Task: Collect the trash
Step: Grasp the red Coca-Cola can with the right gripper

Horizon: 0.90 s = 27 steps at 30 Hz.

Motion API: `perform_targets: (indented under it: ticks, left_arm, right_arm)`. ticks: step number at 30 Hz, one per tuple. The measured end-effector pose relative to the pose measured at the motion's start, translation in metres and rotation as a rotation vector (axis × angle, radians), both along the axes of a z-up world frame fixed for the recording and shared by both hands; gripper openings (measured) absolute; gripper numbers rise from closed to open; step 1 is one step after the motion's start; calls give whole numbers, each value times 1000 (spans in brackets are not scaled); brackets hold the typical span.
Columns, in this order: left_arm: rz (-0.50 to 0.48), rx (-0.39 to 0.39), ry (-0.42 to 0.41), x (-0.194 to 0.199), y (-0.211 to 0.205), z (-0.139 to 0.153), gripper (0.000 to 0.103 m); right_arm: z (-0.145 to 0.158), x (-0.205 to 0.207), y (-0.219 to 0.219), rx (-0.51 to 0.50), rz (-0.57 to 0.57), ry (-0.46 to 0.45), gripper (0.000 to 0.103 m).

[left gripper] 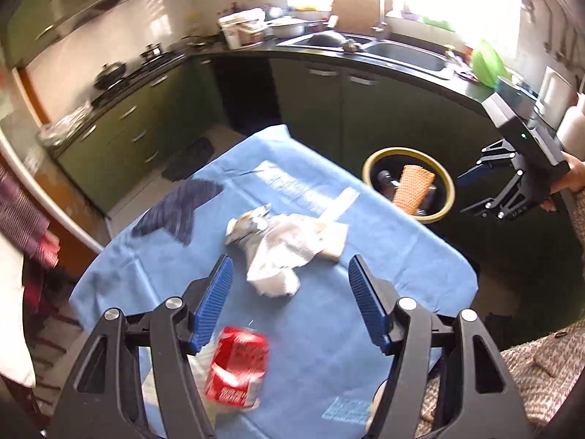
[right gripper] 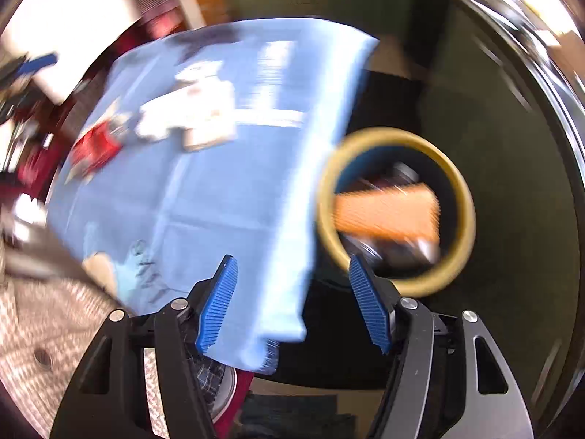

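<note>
A blue cloth (left gripper: 329,329) covers a small table. On it lie crumpled white paper (left gripper: 281,252) and a crushed red can (left gripper: 237,366). My left gripper (left gripper: 290,303) hangs open above the cloth, the white paper just beyond its fingertips and the can below its left finger. A yellow-rimmed bin (left gripper: 407,184) stands on the floor past the table's right edge, with an orange mesh piece inside. My right gripper (right gripper: 292,301) is open and empty over the table's edge, beside the bin (right gripper: 396,212); it also shows as the right gripper (left gripper: 493,190) in the left wrist view, held by a hand.
A dark striped cloth (left gripper: 182,208) lies on the table's far left. Green kitchen cabinets (left gripper: 146,124) and a black counter with a sink (left gripper: 409,55) ring the room. A patterned sleeve (left gripper: 541,373) is at lower right. The right wrist view is blurred.
</note>
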<state>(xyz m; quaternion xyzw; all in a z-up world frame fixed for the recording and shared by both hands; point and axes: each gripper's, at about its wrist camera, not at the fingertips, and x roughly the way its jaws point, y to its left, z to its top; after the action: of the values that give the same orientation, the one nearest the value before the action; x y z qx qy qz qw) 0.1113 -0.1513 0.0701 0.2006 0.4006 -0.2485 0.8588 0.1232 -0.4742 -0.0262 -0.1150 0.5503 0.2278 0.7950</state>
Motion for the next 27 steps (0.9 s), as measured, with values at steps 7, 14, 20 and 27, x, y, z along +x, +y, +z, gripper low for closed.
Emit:
perform_targets:
  ticks: [7, 14, 20, 27]
  left_arm:
    - [263, -32, -67, -36, 133, 0, 67]
    - [495, -89, -68, -78, 227, -11, 71]
    - [569, -121, -39, -88, 254, -24, 71]
    - [552, -144, -14, -82, 257, -34, 71]
  right_arm:
    - [16, 3, 172, -131, 673, -197, 73]
    - [-9, -10, 292, -281, 1129, -344, 86]
    - [-52, -14, 338, -436, 1318, -372, 87]
    - [-82, 3, 359, -502, 1373, -341, 87]
